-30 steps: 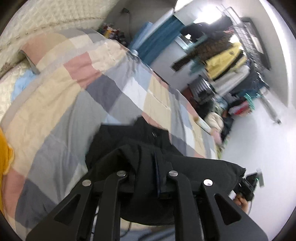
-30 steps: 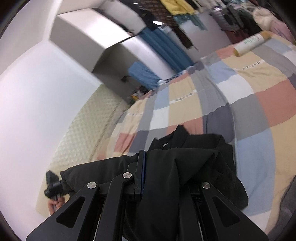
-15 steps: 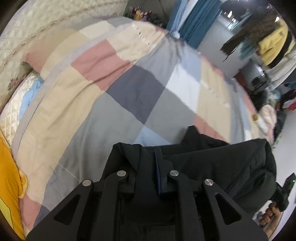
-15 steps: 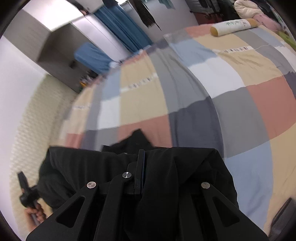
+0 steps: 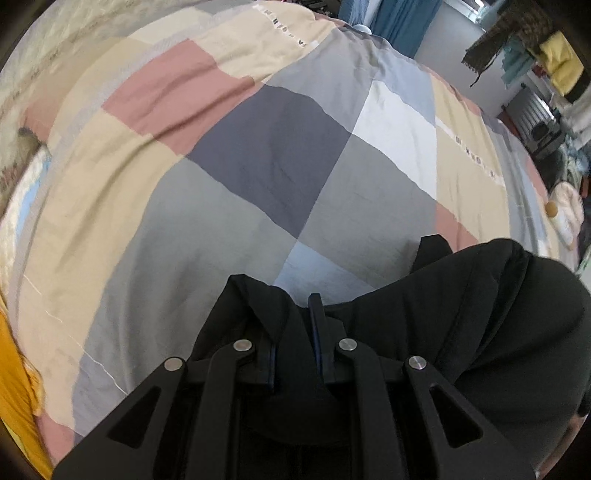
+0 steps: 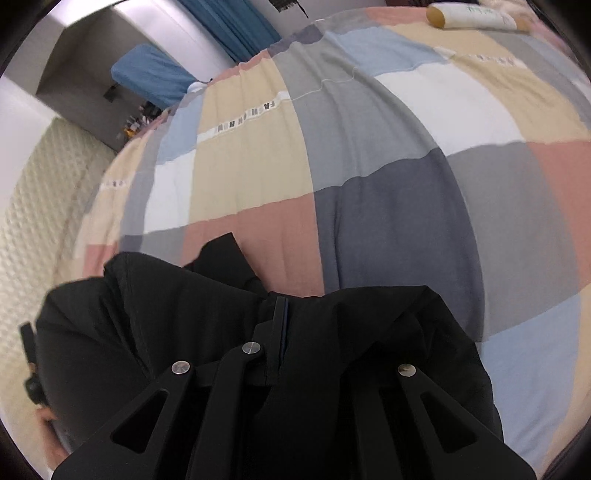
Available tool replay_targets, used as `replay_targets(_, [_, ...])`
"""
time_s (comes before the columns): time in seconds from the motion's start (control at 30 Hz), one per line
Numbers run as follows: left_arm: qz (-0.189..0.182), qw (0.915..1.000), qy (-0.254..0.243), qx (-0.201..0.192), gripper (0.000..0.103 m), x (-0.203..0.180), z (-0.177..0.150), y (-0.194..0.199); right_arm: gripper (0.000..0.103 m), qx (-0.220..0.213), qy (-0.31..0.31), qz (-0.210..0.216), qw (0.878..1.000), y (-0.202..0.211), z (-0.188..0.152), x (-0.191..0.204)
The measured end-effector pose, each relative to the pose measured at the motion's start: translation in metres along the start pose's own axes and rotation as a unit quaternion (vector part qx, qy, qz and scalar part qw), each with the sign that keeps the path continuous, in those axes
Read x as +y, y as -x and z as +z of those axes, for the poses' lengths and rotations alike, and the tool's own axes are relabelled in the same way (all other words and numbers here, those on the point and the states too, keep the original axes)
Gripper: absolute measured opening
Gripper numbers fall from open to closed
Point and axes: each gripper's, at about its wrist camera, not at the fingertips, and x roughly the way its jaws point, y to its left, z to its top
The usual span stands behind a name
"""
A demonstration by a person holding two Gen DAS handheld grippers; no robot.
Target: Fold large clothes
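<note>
Your right gripper [image 6: 295, 332] is clamped on the black fabric garment [image 6: 177, 317], which drapes over its fingers above the multicoloured patchwork bedspread [image 6: 388, 184]. A cream cylindrical bottle [image 6: 476, 16] lies at the bedspread's far edge.

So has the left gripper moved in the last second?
Yes. The left gripper, shut on the black garment, has swung down toward the quilt; the clothes rack has slid to the view's edge.
</note>
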Motion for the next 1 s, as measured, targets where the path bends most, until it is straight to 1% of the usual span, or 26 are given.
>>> replay_targets(0.07, [-0.019,0.9996,0.013,0.014,0.016,0.003,-0.003,0.004,0.004,-0.003,-0.023,0.030,0.999,0.010,-0.004,-0.009])
replay_targets(0.17, [-0.044,0.9986,0.020,0.021,0.020,0.008,-0.009,0.017,0.009,-0.001,-0.054,0.068,0.996,0.028,-0.014,-0.020])
replay_targets(0.23, [-0.060,0.9974,0.026,0.030,0.025,0.013,-0.014,0.027,0.013,0.003,-0.063,0.083,0.995,0.042,-0.021,-0.023])
replay_targets(0.27, [-0.066,0.9969,0.026,0.034,0.027,0.014,-0.017,0.032,0.018,0.003,-0.061,0.085,0.995,0.050,-0.023,-0.022])
replay_targets(0.3, [-0.074,0.9962,0.028,0.037,0.033,0.018,-0.020,0.039,0.024,0.002,-0.050,0.085,0.995,0.064,-0.027,-0.020])
replay_targets(0.33, [-0.078,0.9957,0.032,0.038,0.043,0.020,-0.022,0.044,0.028,0.000,-0.043,0.085,0.995,0.074,-0.030,-0.017])
replay_targets(0.37, [-0.082,0.9953,0.035,0.036,0.048,0.023,-0.025,0.051,0.039,-0.002,-0.038,0.084,0.996,0.081,-0.030,-0.015])
replay_targets(0.4, [-0.087,0.9950,0.036,0.032,0.062,0.025,-0.028,0.059,0.051,-0.014,-0.026,0.071,0.997,0.098,-0.034,-0.011])
replay_targets(0.43, [-0.092,0.9949,0.031,0.025,0.075,0.026,-0.031,0.069,0.053,-0.027,-0.015,0.055,0.998,0.111,-0.036,-0.007])
replay_targets(0.47, [-0.088,0.9957,0.023,0.015,0.079,0.026,-0.033,0.079,0.053,-0.035,-0.005,0.046,0.998,0.119,-0.036,-0.003])
replay_targets(0.5, [-0.077,0.9969,0.012,-0.003,0.080,0.024,-0.036,0.091,0.053,-0.048,0.013,0.036,0.998,0.132,-0.038,0.004])
replay_targets(0.57, [-0.062,0.9971,-0.012,-0.042,0.080,0.017,-0.041,0.113,0.054,-0.087,0.068,0.004,0.994,0.157,-0.045,0.028])
replay_targets(0.6, [-0.059,0.9953,-0.032,-0.069,0.080,0.009,-0.045,0.126,0.058,-0.109,0.101,-0.013,0.989,0.166,-0.050,0.043])
replay_targets(0.63, [-0.054,0.9918,-0.053,-0.103,0.080,0.000,-0.050,0.140,0.062,-0.125,0.124,-0.023,0.984,0.170,-0.055,0.055])
replay_targets(0.67, [-0.048,0.9860,-0.074,-0.142,0.080,-0.011,-0.058,0.153,0.072,-0.145,0.152,-0.029,0.977,0.173,-0.063,0.070])
replay_targets(0.7, [-0.052,0.9811,-0.091,-0.163,0.080,-0.019,-0.064,0.160,0.077,-0.155,0.165,-0.031,0.974,0.172,-0.068,0.078])
replay_targets(0.73, [-0.068,0.9751,-0.112,-0.179,0.080,-0.029,-0.071,0.165,0.077,-0.164,0.179,-0.028,0.970,0.169,-0.074,0.090])
replay_targets(0.77, [-0.084,0.9707,-0.127,-0.186,0.080,-0.039,-0.077,0.166,0.078,-0.167,0.186,-0.025,0.968,0.164,-0.079,0.097])
replay_targets(0.83, [-0.093,0.9674,-0.137,-0.191,0.080,-0.054,-0.083,0.159,0.079,-0.171,0.195,-0.026,0.965,0.147,-0.088,0.113])
replay_targets(0.9, [-0.087,0.9668,-0.147,-0.190,0.080,-0.066,-0.084,0.145,0.079,-0.173,0.203,-0.029,0.963,0.125,-0.096,0.122])
replay_targets(1.0, [-0.077,0.9638,-0.166,-0.194,0.080,-0.077,-0.082,0.123,0.079,-0.174,0.219,-0.045,0.959,0.090,-0.104,0.129])
